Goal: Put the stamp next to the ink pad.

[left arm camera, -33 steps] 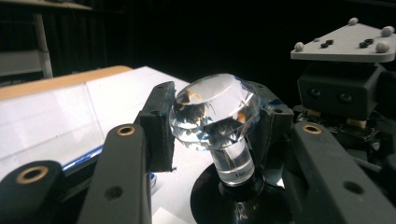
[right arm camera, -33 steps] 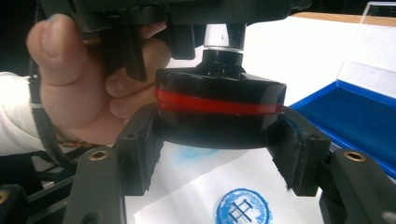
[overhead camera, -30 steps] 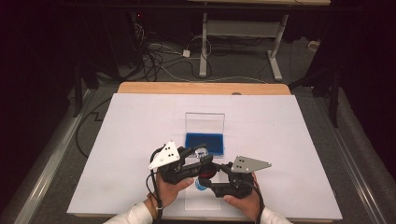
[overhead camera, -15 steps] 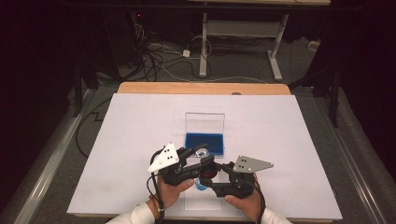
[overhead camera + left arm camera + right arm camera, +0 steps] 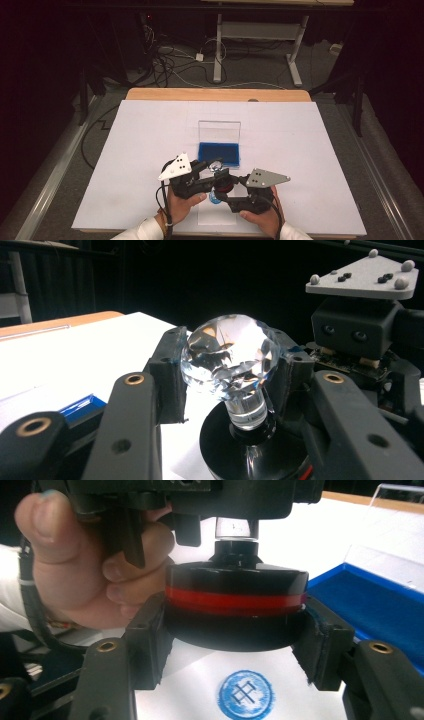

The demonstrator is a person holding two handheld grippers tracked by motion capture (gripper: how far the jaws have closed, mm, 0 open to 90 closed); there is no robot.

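Observation:
A stamp with a faceted clear crystal knob (image 5: 227,352) and a round black base with a red band (image 5: 235,605) hangs just above a white sheet (image 5: 200,675). My left gripper (image 5: 230,372) is shut on the crystal knob, its pads (image 5: 170,375) pressing both sides. My right gripper (image 5: 235,645) is shut on the black base from the opposite side. In the high view both grippers meet at the stamp (image 5: 221,184) near the table's front edge. A round blue stamped mark (image 5: 246,694) lies on the paper right under the base.
An open blue ink pad case (image 5: 219,154) with its clear lid (image 5: 219,131) standing upright sits just beyond the grippers. The white table cover (image 5: 310,150) ends at a wooden edge (image 5: 215,94) at the back. Cables and a desk frame lie on the floor beyond.

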